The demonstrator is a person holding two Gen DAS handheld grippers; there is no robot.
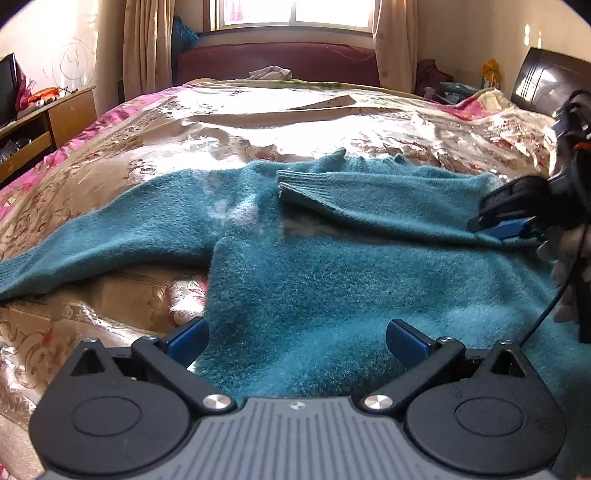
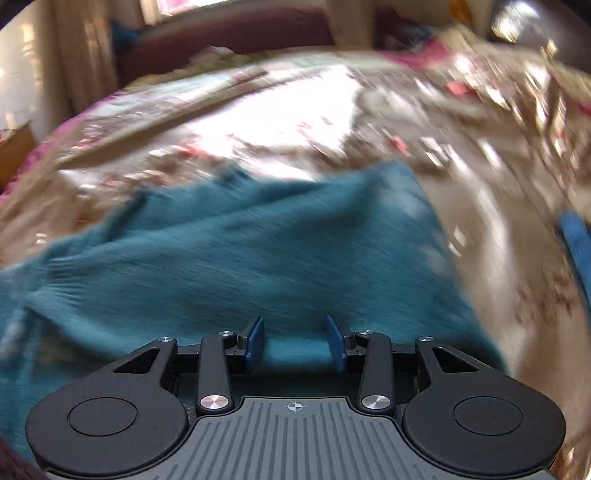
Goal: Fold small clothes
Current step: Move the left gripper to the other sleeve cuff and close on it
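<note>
- Bedspread [image 1: 155, 147] serves as the folding surface, its floral satin spread flat.
- Teal sweater [image 1: 314, 266] lies across it, right sleeve [image 1: 332, 188] folded inward.
- Left gripper [image 1: 297, 341] hovers wide over the hem, empty.
- Right gripper [image 2: 295, 345], partly parted, grips nothing.

Pretty sunny bedroom. There's a big bed [image 1: 229, 122] with a shiny floral bedspread, pink along the edge, and sunlight glaring off it. Window [image 1: 295, 13] at the far end with beige curtains [image 1: 147, 40] either side, dark red bench [image 1: 277, 62] underneath. Wooden cabinet [image 1: 55, 114] on the left, dark headboard [image 1: 543, 79] on the right, cream walls.
</note>
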